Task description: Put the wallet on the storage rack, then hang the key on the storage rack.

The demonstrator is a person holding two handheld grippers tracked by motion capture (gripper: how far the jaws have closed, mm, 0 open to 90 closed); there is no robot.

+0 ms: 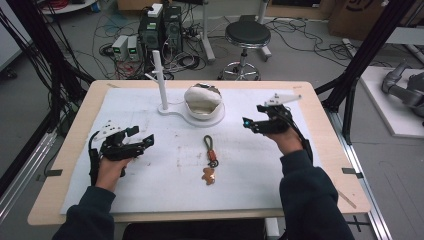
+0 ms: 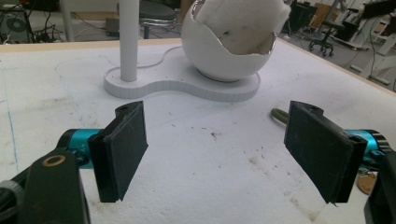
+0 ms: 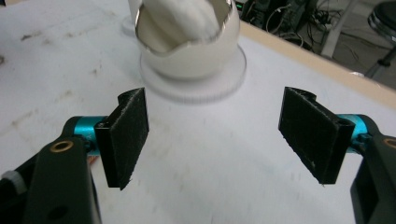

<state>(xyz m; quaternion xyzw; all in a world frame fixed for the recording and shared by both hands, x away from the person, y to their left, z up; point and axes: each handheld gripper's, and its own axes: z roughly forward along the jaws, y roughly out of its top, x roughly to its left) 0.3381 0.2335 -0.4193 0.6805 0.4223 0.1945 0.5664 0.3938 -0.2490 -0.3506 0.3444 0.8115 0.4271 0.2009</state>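
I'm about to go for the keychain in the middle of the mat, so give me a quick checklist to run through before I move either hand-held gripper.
1. Left hand-held gripper open, nothing between its jaws: ok.
2. Right hand-held gripper open, nothing between its jaws: ok.
3. Keychain lying flat on the white mat, apart from both grippers and everything else: ok.
4. Path from either gripper to the keychain free of obstacles: ok.
5. Egg-shaped holder and post upright on their white base, behind the keychain and out of the way: ok.
6. Whether the cord loop lifts enough for a jaw to slip under: cannot tell.
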